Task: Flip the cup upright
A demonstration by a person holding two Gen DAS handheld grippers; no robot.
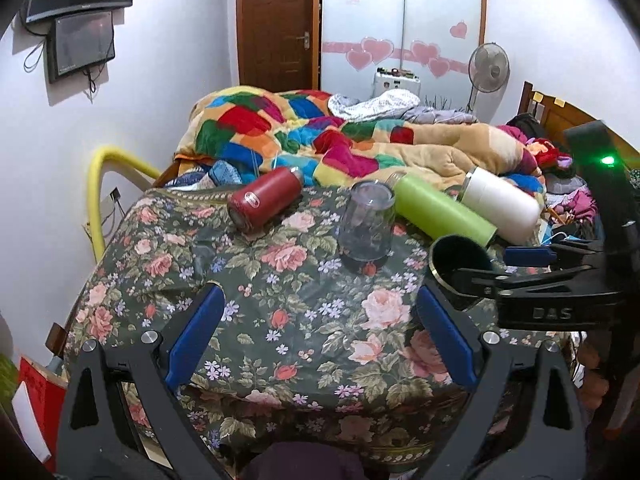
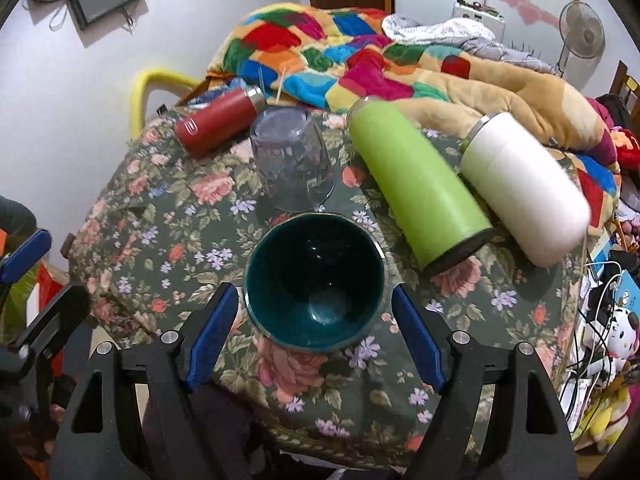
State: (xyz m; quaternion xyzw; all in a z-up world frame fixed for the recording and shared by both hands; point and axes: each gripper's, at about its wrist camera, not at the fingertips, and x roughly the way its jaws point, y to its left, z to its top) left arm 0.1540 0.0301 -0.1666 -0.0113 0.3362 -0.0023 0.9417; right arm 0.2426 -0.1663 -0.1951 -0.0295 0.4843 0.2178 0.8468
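A dark teal cup (image 2: pixel 316 282) stands upright on the floral tablecloth (image 2: pixel 168 216), mouth up, between the blue pads of my right gripper (image 2: pixel 316 312). The jaws stand wide on either side of the cup; I cannot tell if the pads touch it. In the left wrist view the same cup (image 1: pixel 460 256) sits at the right with the right gripper (image 1: pixel 528 264) at it. My left gripper (image 1: pixel 316 320) is open and empty, low over the near part of the tablecloth (image 1: pixel 300 320).
A clear glass (image 2: pixel 290 160) stands upside down behind the cup. A red bottle (image 2: pixel 220 122), a green bottle (image 2: pixel 416 184) and a white bottle (image 2: pixel 524 184) lie on their sides. A bed with a colourful blanket (image 2: pixel 340 48) is behind the table.
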